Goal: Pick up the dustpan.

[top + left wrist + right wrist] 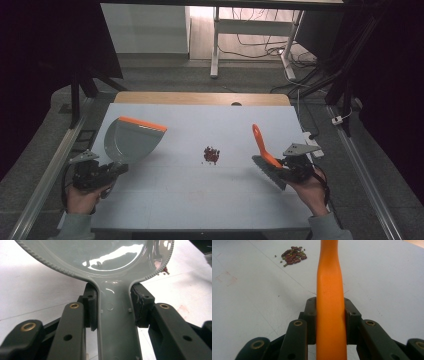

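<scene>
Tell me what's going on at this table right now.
A person holds a gripper in each hand. The left gripper is shut on the handle of a grey dustpan, and the right gripper is shut on an orange-handled brush. A small pile of beans lies on the table between them, not yet swept.

Bright light on the white table [200, 200], dark surroundings, glare on the dustpan [100, 255], close parts softly blurred

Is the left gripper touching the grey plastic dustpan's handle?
Touching. The left gripper view shows the left gripper with both black pads pressed against the sides of the grey plastic dustpan's handle, no gap on either side.
</scene>
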{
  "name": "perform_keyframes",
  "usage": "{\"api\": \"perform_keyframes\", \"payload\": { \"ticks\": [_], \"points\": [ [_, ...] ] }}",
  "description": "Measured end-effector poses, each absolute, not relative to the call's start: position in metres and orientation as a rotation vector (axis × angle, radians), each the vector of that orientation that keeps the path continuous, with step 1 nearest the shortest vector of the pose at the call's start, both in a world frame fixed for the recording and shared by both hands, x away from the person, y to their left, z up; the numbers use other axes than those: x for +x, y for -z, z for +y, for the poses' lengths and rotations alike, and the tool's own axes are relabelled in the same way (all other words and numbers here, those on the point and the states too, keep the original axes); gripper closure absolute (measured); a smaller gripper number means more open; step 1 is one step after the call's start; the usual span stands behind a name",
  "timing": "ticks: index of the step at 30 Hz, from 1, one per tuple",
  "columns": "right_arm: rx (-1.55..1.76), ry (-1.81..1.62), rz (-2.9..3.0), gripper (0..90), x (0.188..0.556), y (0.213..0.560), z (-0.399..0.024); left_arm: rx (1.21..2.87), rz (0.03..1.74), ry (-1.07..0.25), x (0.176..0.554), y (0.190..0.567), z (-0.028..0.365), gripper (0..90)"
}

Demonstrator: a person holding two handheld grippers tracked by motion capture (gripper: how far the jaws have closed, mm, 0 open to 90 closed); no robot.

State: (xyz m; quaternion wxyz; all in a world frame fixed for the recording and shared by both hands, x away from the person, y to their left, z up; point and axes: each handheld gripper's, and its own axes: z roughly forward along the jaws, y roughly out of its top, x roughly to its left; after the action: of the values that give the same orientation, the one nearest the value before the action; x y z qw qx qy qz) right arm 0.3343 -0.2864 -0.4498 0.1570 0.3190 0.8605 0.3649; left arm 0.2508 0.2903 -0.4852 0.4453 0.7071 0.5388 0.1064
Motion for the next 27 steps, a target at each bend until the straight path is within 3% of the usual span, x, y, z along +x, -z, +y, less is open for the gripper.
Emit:
{"api": "perform_keyframes", "payload": {
  "ticks": [27],
  "points": [
    [0.908, -1.035, 2.468, 70.4, 0.335, 0.452, -0.285, 1.951, 1.124, -0.243, 0.252, 0.483, 0.26, 61.1]
  ]
}}
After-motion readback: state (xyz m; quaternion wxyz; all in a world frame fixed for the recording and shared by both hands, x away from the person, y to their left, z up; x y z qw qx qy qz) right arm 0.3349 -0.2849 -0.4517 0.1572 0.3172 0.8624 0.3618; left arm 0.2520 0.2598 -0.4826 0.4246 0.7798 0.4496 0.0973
